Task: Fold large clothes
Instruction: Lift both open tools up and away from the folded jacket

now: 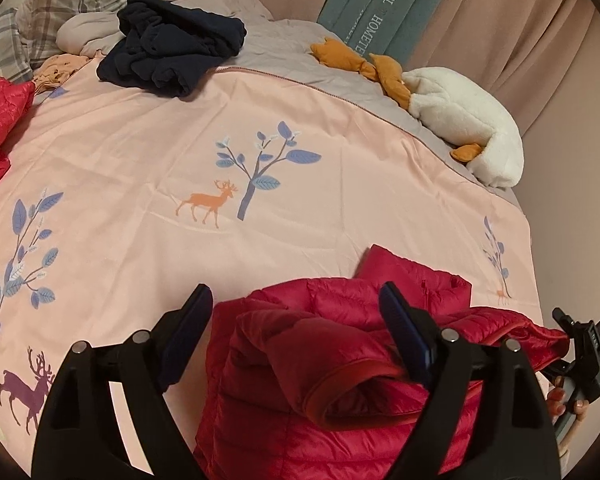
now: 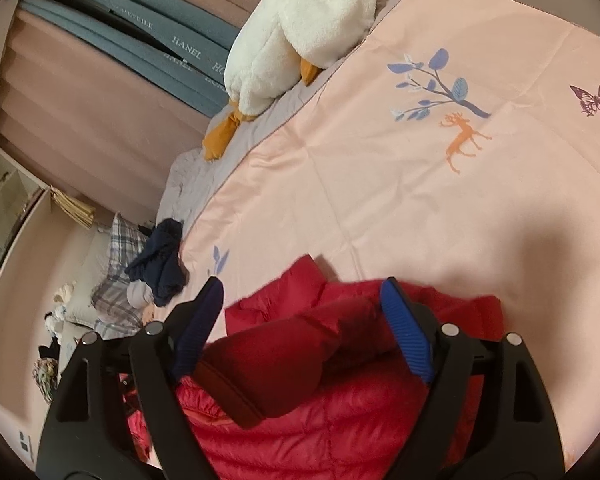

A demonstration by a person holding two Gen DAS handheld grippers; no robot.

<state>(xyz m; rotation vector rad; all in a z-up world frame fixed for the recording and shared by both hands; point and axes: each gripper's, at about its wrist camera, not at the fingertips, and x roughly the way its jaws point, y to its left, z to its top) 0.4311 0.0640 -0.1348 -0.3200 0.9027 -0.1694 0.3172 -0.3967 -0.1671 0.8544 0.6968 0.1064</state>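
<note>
Red puffer jacket [image 1: 340, 360] between both wide-spread tongs, left [image 1: 296, 320] and right [image 2: 300, 316]; teal boxes [image 1: 384, 4] lettered "HANEL".

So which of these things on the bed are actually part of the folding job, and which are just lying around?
Part of the job:
- red puffer jacket, bunched up below both open hand-held grippers: left, right
- possibly the second red garment and the navy garment, perhaps waiting their turn

Just lying about:
- white plush duck
- plaid pillows
- pink deer-print bedspread
</note>
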